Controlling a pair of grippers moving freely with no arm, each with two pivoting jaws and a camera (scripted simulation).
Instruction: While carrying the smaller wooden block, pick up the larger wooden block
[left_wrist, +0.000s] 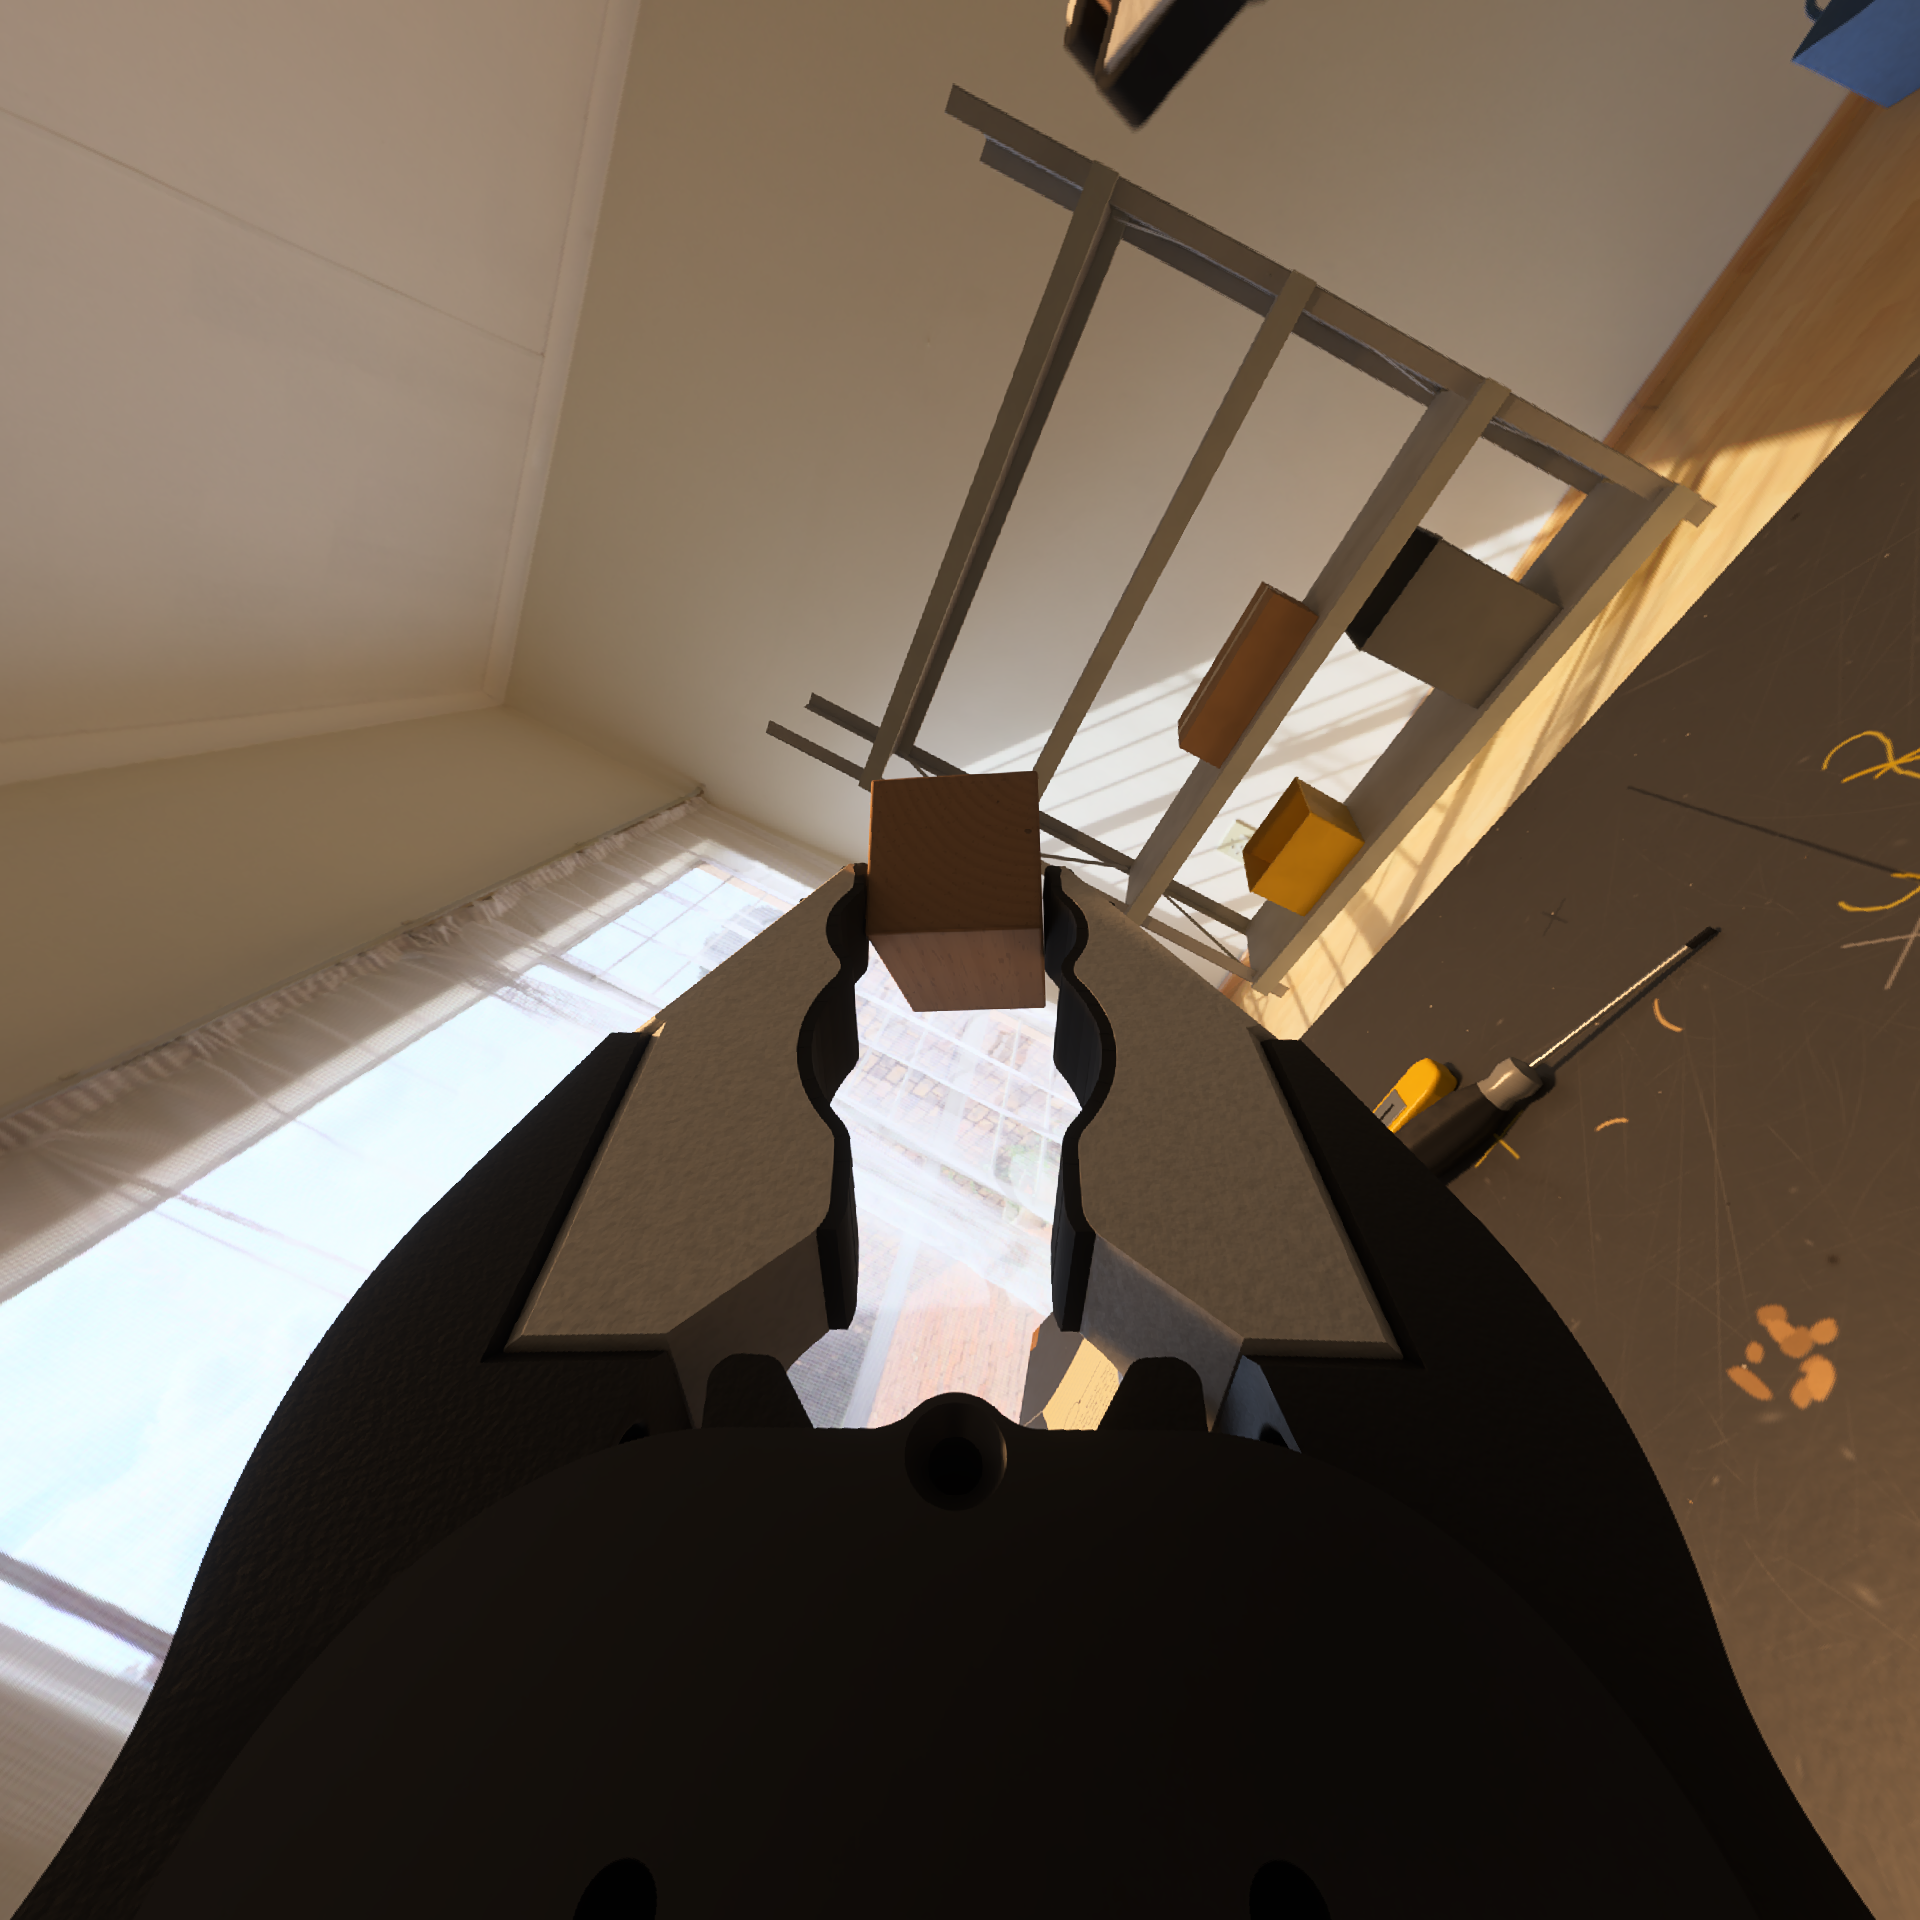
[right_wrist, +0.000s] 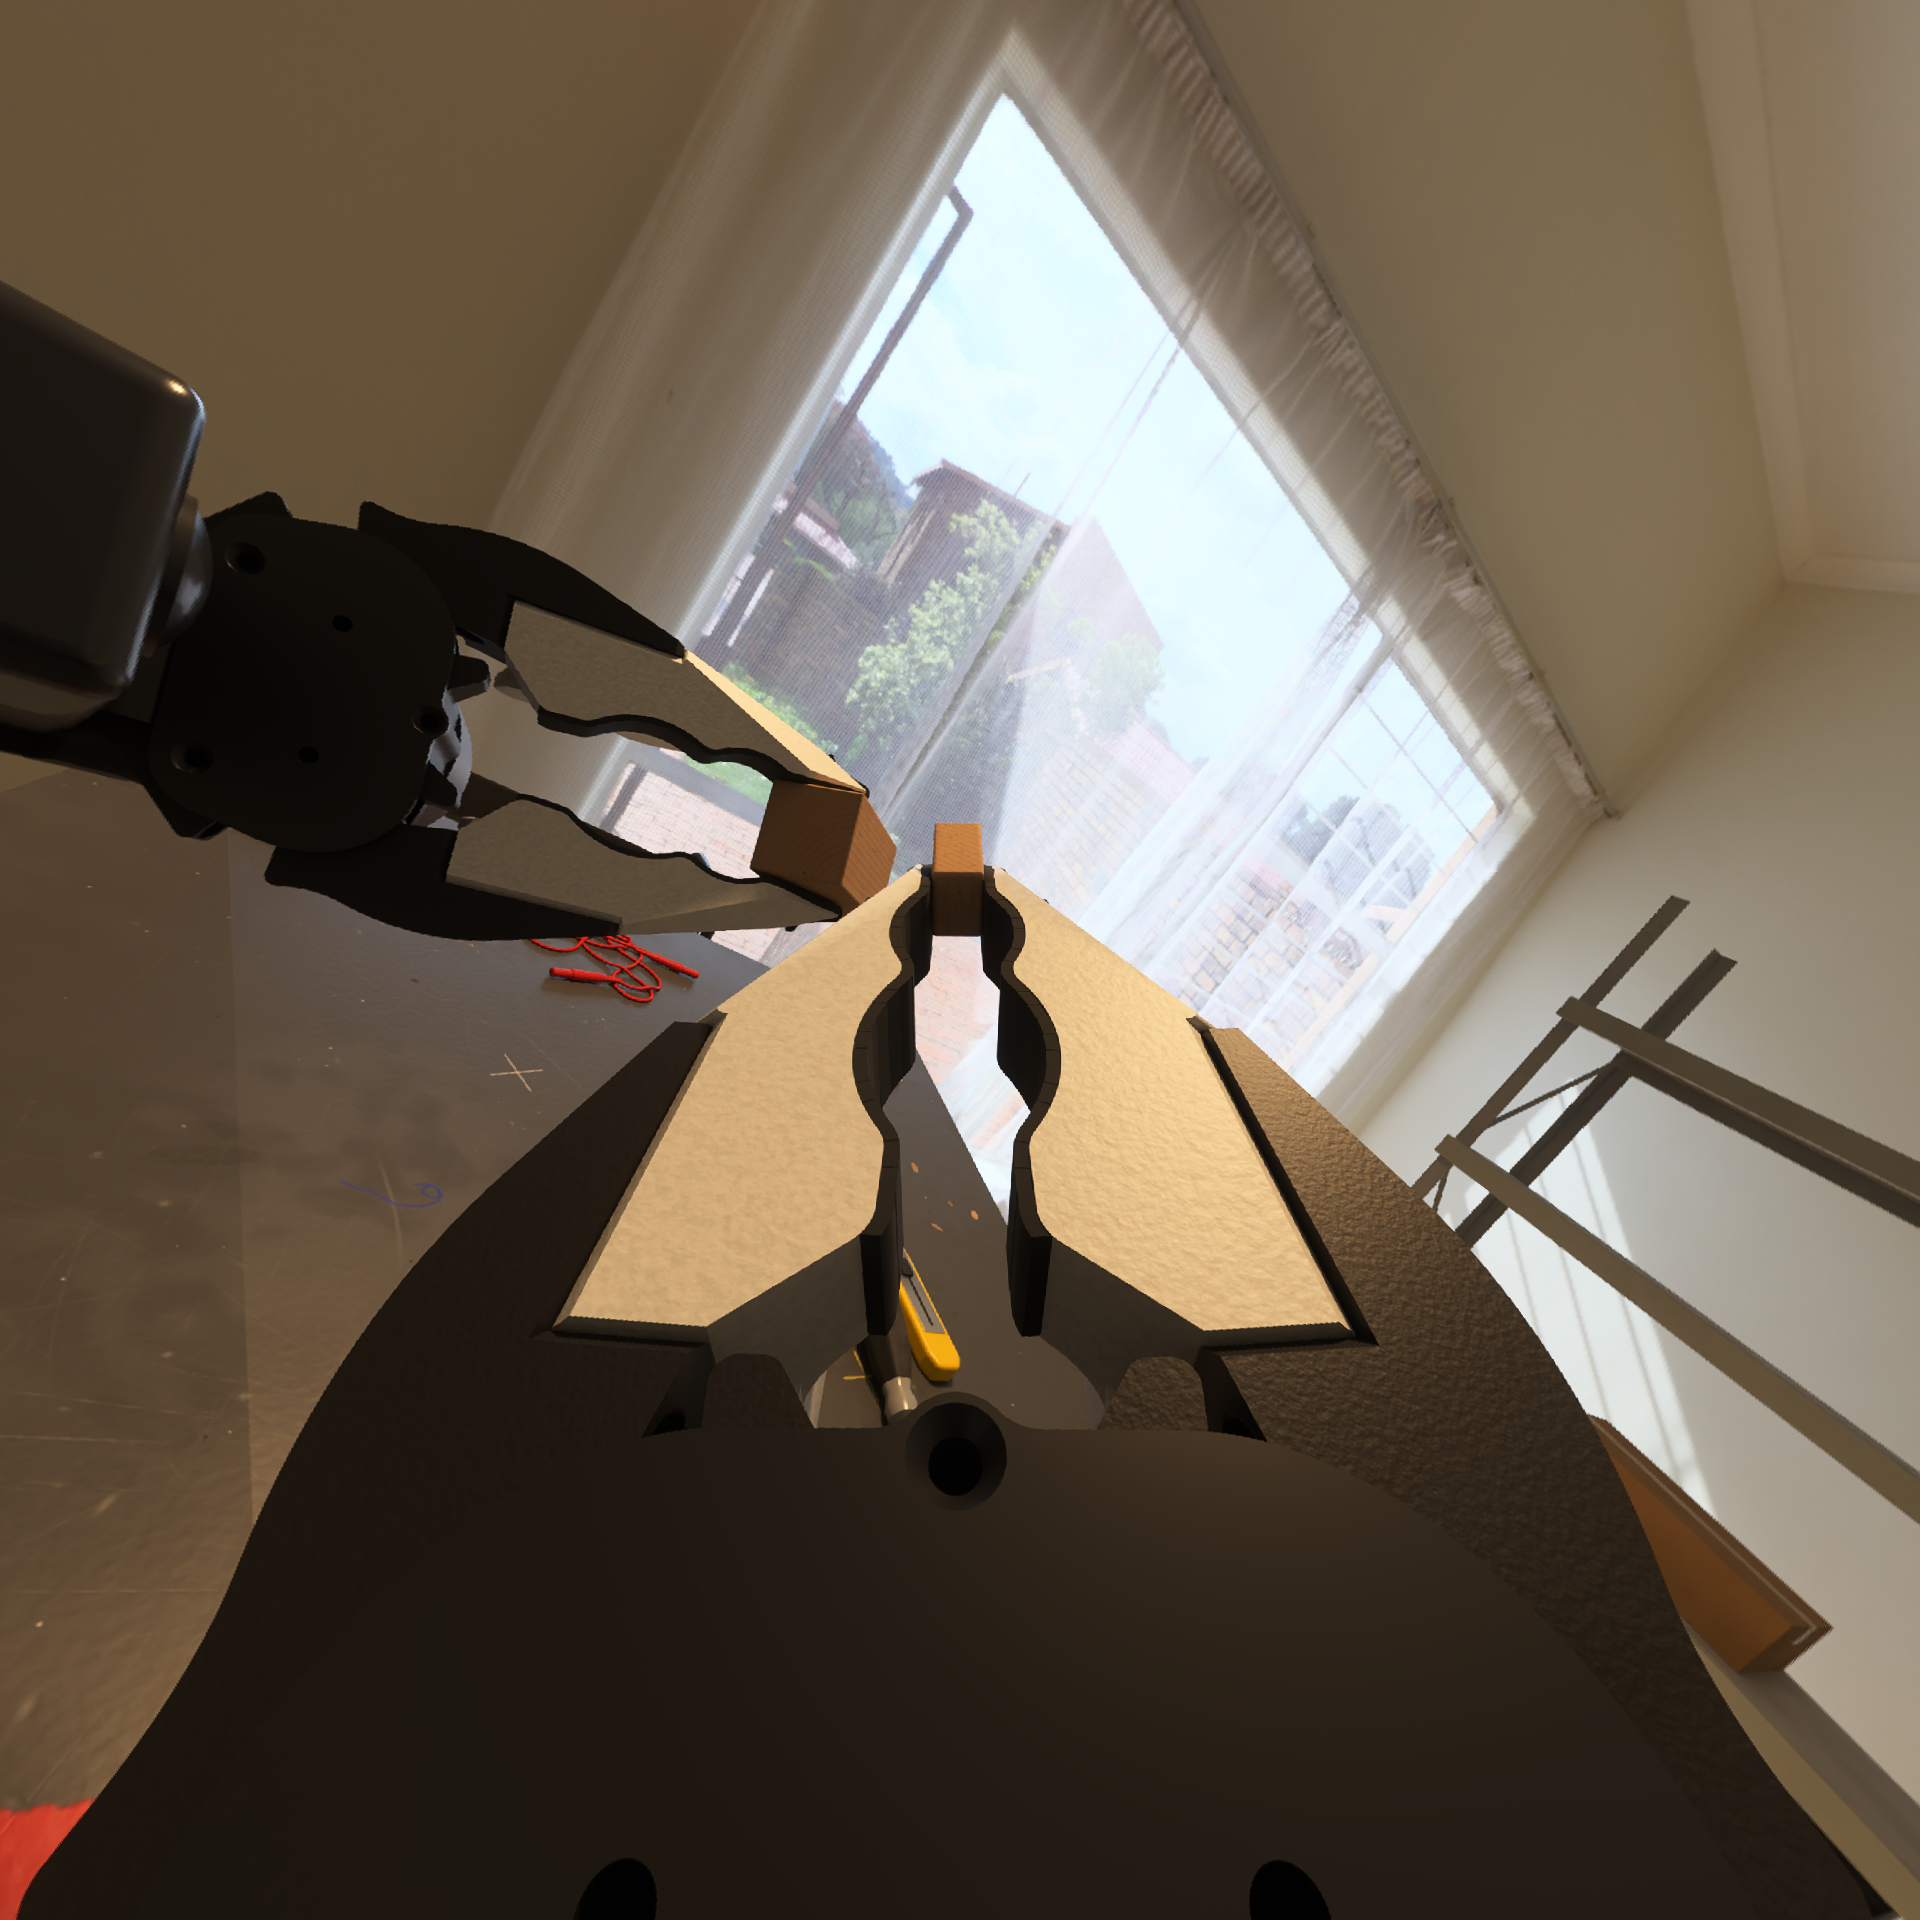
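Note:
My left gripper is shut on the larger wooden block, gripped between its fingertips and held up in the air, tilted toward the ceiling and window. The same gripper and block show in the right wrist view at left centre. My right gripper is shut on the smaller wooden block, a narrow piece pinched at the fingertips. The two blocks hang close together, a small gap apart. Part of the right gripper shows at the top of the left wrist view.
A dark scratched worktable carries a screwdriver, a yellow utility knife and red leads. A grey metal shelf rack by the wall holds brown, grey and yellow boxes. A curtained window lies ahead.

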